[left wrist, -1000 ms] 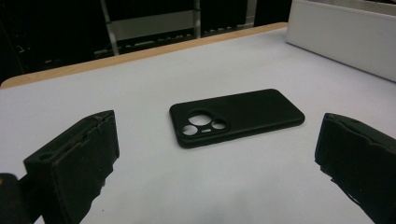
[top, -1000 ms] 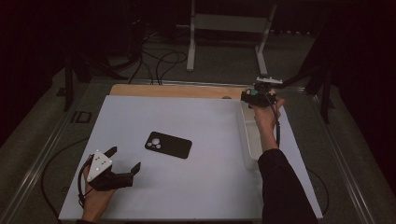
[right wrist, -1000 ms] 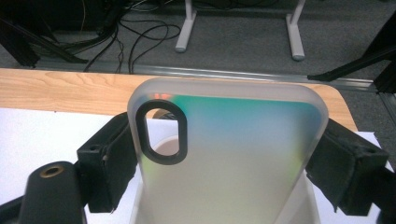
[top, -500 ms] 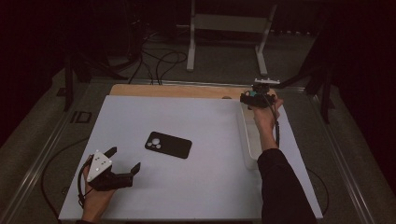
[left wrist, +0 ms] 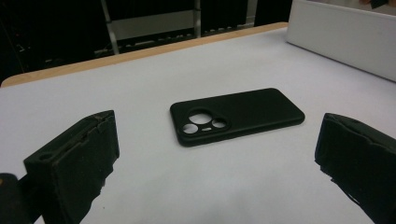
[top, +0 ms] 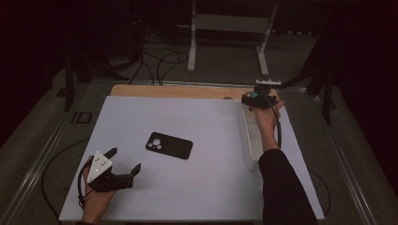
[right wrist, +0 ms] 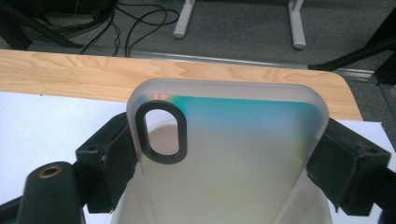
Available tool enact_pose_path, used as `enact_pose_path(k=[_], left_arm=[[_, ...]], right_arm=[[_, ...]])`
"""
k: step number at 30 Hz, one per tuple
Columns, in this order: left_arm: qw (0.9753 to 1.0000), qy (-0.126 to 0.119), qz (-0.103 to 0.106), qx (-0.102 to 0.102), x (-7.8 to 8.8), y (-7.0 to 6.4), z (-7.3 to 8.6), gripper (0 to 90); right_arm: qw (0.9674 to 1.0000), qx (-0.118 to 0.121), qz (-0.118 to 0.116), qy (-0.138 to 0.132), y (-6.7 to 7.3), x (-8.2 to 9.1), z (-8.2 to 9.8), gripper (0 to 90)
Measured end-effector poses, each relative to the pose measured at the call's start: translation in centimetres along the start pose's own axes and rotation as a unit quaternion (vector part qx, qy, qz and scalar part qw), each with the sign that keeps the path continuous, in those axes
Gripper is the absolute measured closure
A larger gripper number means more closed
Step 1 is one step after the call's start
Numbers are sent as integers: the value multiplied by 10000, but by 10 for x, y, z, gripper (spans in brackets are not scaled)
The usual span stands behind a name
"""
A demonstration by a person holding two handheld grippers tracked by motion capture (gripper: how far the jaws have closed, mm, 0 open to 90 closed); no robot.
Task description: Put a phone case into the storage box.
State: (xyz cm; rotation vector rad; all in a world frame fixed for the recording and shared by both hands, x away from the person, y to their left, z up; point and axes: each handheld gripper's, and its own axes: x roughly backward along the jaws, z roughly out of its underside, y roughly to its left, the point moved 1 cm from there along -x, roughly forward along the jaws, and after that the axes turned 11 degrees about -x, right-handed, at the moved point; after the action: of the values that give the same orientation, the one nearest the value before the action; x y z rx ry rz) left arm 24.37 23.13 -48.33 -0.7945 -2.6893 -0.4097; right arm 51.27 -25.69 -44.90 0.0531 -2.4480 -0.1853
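I have the right gripper [top: 256,97] at the far right of the table, its jaws closed on the long edges of a translucent phone case [right wrist: 229,154] with an oval camera cut-out, held above the white tray [top: 248,140] that runs along the right side of the white mat [top: 202,187]. The left gripper [top: 123,163] rests near the front left, jaws spread wide and empty, pointing at the black phone case [left wrist: 236,115], which lies flat on the mat, camera holes toward me, well apart from the tray. From the high view I cannot quite tell whether the clear case has fully cleared the tray's rim. To carry it well, I would keep the squeeze light so the soft shell does not bow, lift straight until it is free, then travel level toward the mat's middle.
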Motion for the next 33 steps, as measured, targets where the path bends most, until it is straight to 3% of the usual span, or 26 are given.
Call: enact_pose_path(k=[6, 15, 22, 26, 32, 33], left_arm=[[10000, -11, -6, 6, 0, 0, 0, 3], [10000, -8, -9, -2, 1, -1, 0, 3], [10000, 15, -3, -19, 0, -2, 0, 3], [10000, 30, 1, -36, 0, -2, 0, 3], [10000, 43, 9, -59, -1, -3, 0, 3], [10000, 47, 10, -63, -1, -3, 0, 3]], right_arm=[[9999, -81, -48, -34, -3, 2, -1, 102], [9996, -129, -150, -216, -5, 14, -3, 97], [9982, -266, -450, -281, -3, 31, -3, 127], [9973, -177, -598, -376, 1, 41, 1, 125], [9955, 126, -880, -339, 14, 56, 10, 95], [9940, 266, -1012, -333, 19, 61, 14, 90]])
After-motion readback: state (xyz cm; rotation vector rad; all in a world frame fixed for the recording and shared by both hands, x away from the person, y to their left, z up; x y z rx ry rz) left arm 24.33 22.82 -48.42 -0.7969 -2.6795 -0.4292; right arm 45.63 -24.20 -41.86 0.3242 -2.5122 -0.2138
